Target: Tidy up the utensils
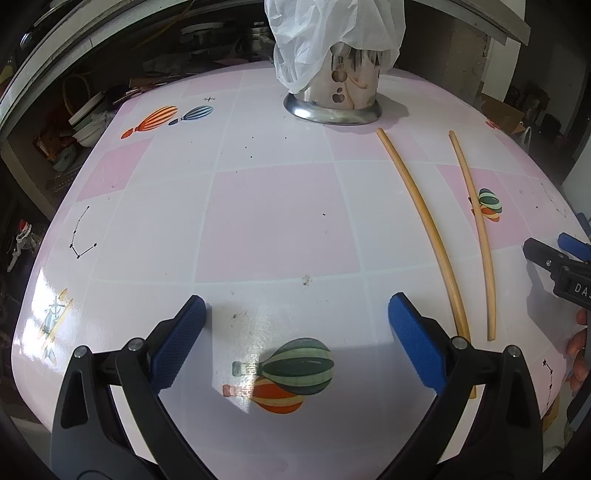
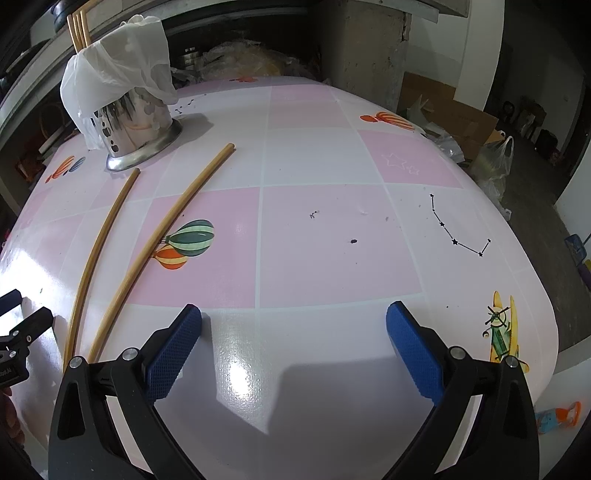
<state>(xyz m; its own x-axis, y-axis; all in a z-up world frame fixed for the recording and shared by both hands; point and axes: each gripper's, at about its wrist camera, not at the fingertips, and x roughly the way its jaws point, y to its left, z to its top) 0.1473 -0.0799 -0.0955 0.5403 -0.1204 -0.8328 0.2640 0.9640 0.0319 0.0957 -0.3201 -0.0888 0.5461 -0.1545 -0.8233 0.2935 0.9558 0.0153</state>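
Wooden chopsticks are lying loose on the pink-and-white checked table (image 1: 280,218), apart from each other. Seen from the left wrist, the left gripper (image 1: 297,321) is hovering with jaws spread and empty; the near chopstick (image 1: 424,218) is passing just beside its right finger, the far chopstick (image 1: 476,236) lying further right, and the steel utensil holder (image 1: 345,94), draped in a white plastic bag (image 1: 325,33), is standing ahead. Only the right wrist view is showing more chopsticks (image 2: 78,26) poking from that holder. The right gripper (image 2: 294,319) is likewise gaping, empty, both sticks lying to its left.
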